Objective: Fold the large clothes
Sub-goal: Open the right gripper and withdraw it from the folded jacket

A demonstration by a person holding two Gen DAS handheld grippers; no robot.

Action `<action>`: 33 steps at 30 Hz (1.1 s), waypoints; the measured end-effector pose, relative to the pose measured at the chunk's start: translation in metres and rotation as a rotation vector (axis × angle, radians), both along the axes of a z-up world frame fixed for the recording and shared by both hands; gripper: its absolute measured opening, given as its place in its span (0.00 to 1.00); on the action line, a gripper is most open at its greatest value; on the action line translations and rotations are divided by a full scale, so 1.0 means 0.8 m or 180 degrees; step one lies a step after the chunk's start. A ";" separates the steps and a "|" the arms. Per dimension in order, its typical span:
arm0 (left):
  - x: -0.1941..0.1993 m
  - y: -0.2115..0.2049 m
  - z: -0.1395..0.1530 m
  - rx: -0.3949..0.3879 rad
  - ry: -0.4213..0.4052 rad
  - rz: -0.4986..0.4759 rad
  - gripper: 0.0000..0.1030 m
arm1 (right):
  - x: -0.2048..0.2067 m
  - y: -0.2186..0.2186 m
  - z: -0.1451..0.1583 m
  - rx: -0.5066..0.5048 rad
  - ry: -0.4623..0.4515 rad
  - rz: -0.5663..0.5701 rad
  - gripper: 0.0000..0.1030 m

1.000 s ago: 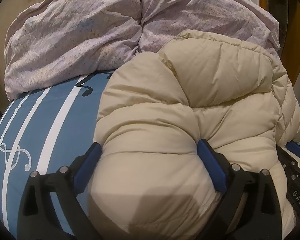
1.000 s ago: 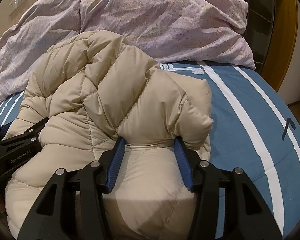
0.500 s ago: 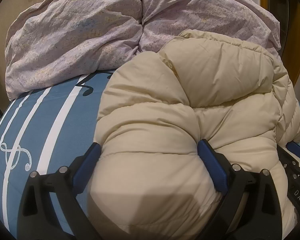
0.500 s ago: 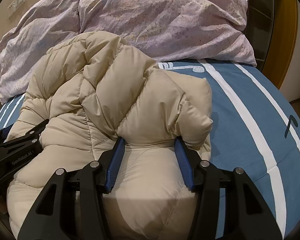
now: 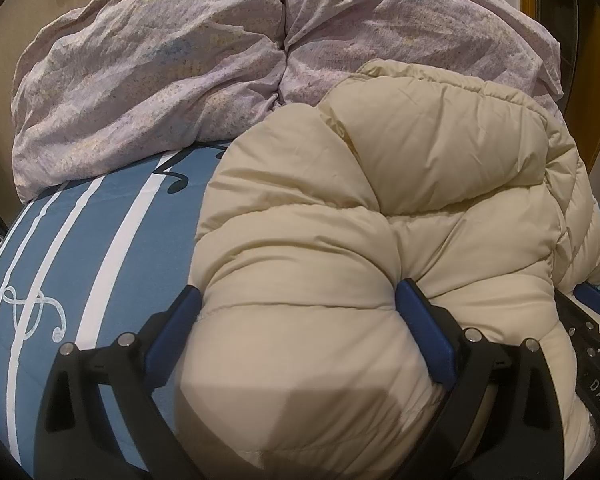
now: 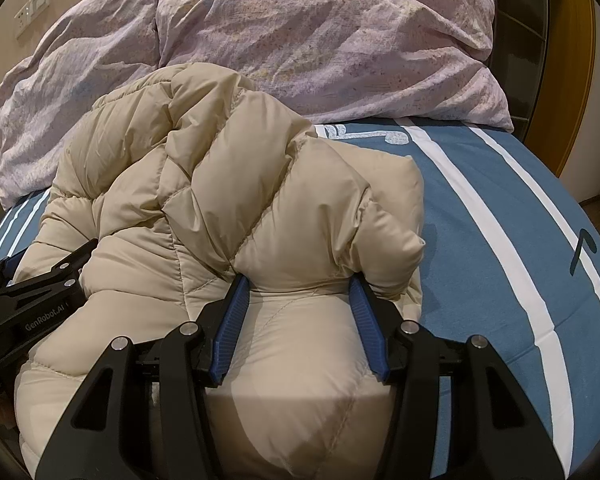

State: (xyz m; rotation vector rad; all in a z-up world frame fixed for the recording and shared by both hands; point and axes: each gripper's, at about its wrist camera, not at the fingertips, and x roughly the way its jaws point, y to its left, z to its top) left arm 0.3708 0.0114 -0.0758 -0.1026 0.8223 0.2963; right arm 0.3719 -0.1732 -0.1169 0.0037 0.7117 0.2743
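Note:
A puffy beige down jacket (image 5: 400,184) lies bunched on the bed. In the left wrist view my left gripper (image 5: 298,292) has its blue pads pressed into a thick roll of the jacket's left side. The right wrist view shows my right gripper (image 6: 299,280) shut on a narrower fold of the jacket (image 6: 220,184) near its right edge, the fabric pinched in between the pads. Each gripper shows in the other's view: the right gripper (image 5: 592,320) at the far right, the left gripper (image 6: 40,288) at the far left. Both hold near the front hem.
The bed (image 6: 480,240) has a blue sheet with white stripes and music-note prints. A crumpled lilac duvet (image 5: 180,60) is heaped behind the jacket against the wall. A wooden door frame (image 6: 564,80) stands at the right.

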 end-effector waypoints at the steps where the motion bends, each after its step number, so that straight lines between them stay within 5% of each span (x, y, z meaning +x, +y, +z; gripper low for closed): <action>1: 0.000 -0.001 0.000 0.0006 -0.0003 0.0002 0.95 | 0.000 -0.001 0.000 0.0013 0.0000 0.0001 0.53; 9: -0.014 0.003 0.013 -0.0143 0.0052 -0.0054 0.94 | -0.002 -0.015 0.011 0.0124 0.0180 0.0115 0.56; 13: -0.033 0.009 0.028 -0.0298 0.0040 -0.0191 0.94 | -0.008 -0.037 0.032 0.0249 0.0297 0.0175 0.80; 16: -0.053 0.024 0.036 -0.0424 0.0025 -0.0267 0.94 | -0.019 -0.068 0.045 0.0478 0.0281 0.0094 0.86; 23: -0.072 0.067 0.041 -0.0764 0.0081 -0.0132 0.94 | 0.006 -0.099 0.023 0.0879 0.0958 0.0229 0.90; 33: -0.069 0.073 0.034 -0.0733 0.0161 -0.0236 0.94 | 0.033 -0.089 -0.014 0.1352 0.1571 0.0419 0.94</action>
